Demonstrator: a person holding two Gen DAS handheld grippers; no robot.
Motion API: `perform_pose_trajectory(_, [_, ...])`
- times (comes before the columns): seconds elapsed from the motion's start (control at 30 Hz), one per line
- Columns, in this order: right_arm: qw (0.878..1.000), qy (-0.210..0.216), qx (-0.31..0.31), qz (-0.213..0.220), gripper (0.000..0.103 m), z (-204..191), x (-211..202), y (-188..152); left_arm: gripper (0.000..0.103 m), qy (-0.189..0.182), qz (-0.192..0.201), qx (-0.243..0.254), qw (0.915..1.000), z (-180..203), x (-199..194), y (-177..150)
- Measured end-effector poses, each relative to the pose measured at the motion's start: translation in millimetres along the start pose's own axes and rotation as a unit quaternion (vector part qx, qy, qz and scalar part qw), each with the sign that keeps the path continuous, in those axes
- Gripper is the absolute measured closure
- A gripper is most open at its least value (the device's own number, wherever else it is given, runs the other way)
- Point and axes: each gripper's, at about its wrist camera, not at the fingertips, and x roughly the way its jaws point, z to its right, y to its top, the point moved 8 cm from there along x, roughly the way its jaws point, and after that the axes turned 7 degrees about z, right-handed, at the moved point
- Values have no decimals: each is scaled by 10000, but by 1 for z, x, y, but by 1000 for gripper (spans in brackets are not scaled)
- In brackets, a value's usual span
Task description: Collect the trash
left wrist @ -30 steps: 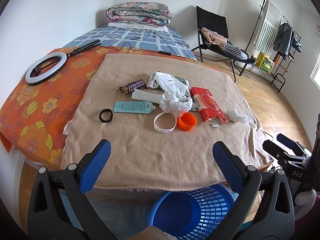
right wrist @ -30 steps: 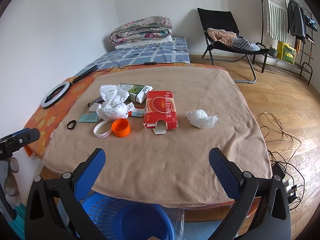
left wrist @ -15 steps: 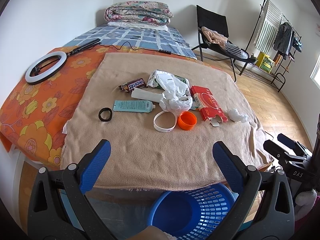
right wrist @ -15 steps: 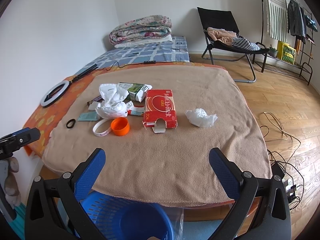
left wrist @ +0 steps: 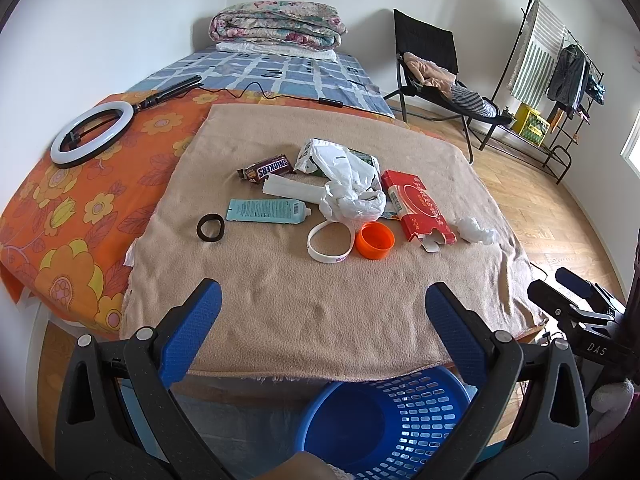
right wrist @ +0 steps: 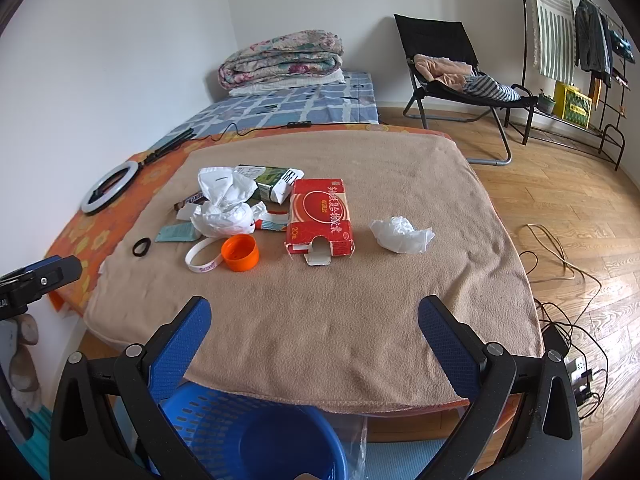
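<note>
Litter lies on a tan blanket (left wrist: pixel 320 292): a Snickers wrapper (left wrist: pixel 266 168), a teal tube (left wrist: pixel 266 211), a crumpled white plastic bag (left wrist: pixel 350 192), a red carton (left wrist: pixel 418 206), an orange cap (left wrist: pixel 375 240), a white wristband (left wrist: pixel 331 242), a black hair tie (left wrist: pixel 210 228) and a tissue wad (left wrist: pixel 476 231). A blue basket (left wrist: pixel 384 424) stands below the blanket's near edge. My left gripper (left wrist: pixel 320 308) is open over that edge, empty. My right gripper (right wrist: pixel 314 320) is open too, well short of the red carton (right wrist: pixel 320 216) and tissue wad (right wrist: pixel 400 234).
A ring light (left wrist: pixel 92 134) lies on the orange floral sheet at the left. Folded quilts (left wrist: pixel 276 28) sit at the far end of the bed. A black chair (left wrist: pixel 432 64) and a clothes rack (left wrist: pixel 560 76) stand on the wooden floor to the right, with cables (right wrist: pixel 560 280).
Both grippers stay open and nearly still; the views have shifted only slightly toward the blanket.
</note>
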Motion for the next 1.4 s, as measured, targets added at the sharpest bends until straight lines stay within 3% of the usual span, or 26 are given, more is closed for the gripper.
perform_pose_trajectory(1.03, [10000,-52,5,-14,1,9,0,-9,0,11,-54,2,10000,-4,1,-1])
perform_pose_trajectory(1.4, [9993,-134,-327,82,1,11,14,2,0,-178,-349,-117,9992,-1,37,1])
